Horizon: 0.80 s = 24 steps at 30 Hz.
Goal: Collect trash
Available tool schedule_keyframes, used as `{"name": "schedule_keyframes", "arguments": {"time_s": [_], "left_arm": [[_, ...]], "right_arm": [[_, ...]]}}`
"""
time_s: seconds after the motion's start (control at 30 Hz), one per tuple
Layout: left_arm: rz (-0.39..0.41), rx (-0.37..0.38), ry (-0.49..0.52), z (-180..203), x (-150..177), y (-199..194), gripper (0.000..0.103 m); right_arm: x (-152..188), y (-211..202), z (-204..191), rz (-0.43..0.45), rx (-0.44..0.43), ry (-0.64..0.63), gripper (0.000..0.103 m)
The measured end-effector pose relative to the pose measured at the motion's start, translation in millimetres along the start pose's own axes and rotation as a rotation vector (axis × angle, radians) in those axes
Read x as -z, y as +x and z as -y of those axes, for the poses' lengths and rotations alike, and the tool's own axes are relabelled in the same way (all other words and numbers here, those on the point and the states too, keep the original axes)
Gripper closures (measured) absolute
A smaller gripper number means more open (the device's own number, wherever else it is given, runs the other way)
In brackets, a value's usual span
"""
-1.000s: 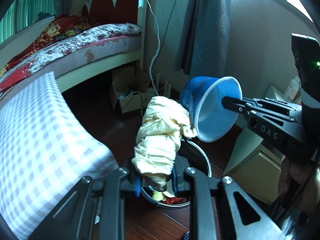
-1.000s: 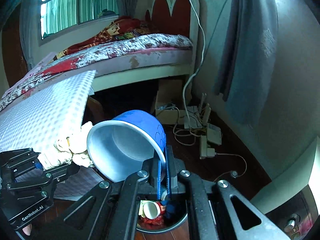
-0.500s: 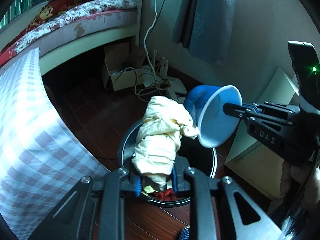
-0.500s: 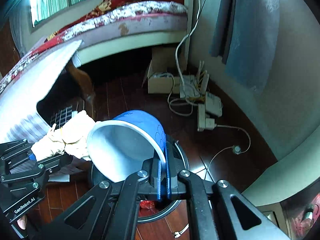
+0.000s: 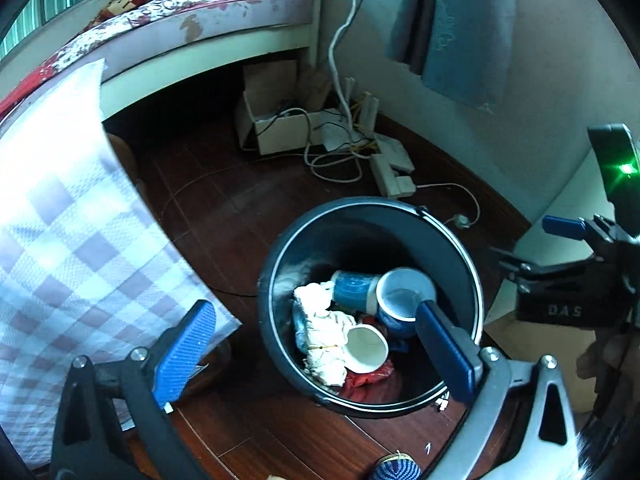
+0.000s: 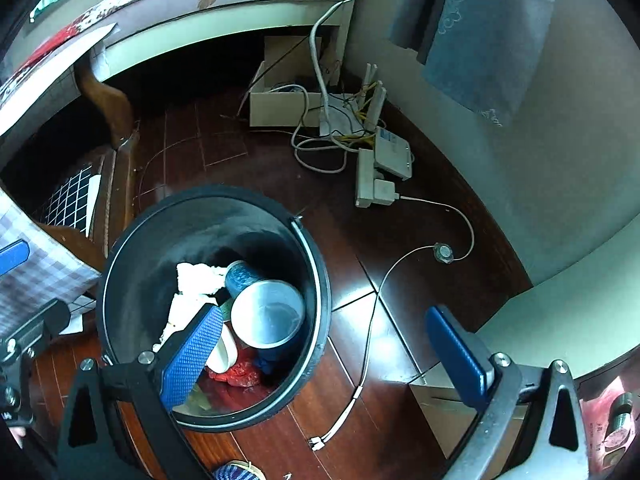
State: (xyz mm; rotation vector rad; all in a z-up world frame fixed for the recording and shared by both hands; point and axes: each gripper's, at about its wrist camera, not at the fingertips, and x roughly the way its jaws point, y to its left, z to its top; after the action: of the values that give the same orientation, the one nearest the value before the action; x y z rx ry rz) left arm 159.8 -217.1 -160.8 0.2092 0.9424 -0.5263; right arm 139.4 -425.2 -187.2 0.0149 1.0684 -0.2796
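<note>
A black round trash bin (image 5: 280,256) stands on the dark wood floor; it also shows in the right wrist view (image 6: 132,256). Inside lie a crumpled cream tissue wad (image 5: 324,332), a blue paper cup (image 5: 400,300), a second blue cup (image 5: 354,286), a white cup (image 5: 366,350) and red wrapper scraps (image 5: 370,380). In the right wrist view the tissue (image 6: 192,284) lies beside the blue cup (image 6: 266,316). My left gripper (image 5: 316,356) is open and empty above the bin. My right gripper (image 6: 324,356) is open and empty over the bin's right rim.
A checked tablecloth (image 5: 68,240) hangs at the left. A cardboard box (image 5: 276,120), a power strip (image 6: 372,176) and loose cables (image 6: 420,256) lie on the floor by the wall. A bed (image 5: 192,20) is behind. A pale cabinet (image 6: 560,312) stands at the right.
Both grippers opened over the bin. The tissue wad left the left gripper and the blue cup left the right gripper; both now lie in the bin. The views tilted downward.
</note>
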Motion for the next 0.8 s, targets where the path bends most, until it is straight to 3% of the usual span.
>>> {"name": "schedule_keyframes", "arguments": {"time_s": [0.33,0.8], "left_arm": [[0.013,-0.045,-0.025,-12,4,-11,0.001],[0.093,-0.119,-0.045,-34,10,-59,0.001]], "right_arm": [[-3,-21,-18,0.035,-0.018,-0.037,0.001],[1,-67,-49,0.118,-0.053,-0.079,0.001]]}}
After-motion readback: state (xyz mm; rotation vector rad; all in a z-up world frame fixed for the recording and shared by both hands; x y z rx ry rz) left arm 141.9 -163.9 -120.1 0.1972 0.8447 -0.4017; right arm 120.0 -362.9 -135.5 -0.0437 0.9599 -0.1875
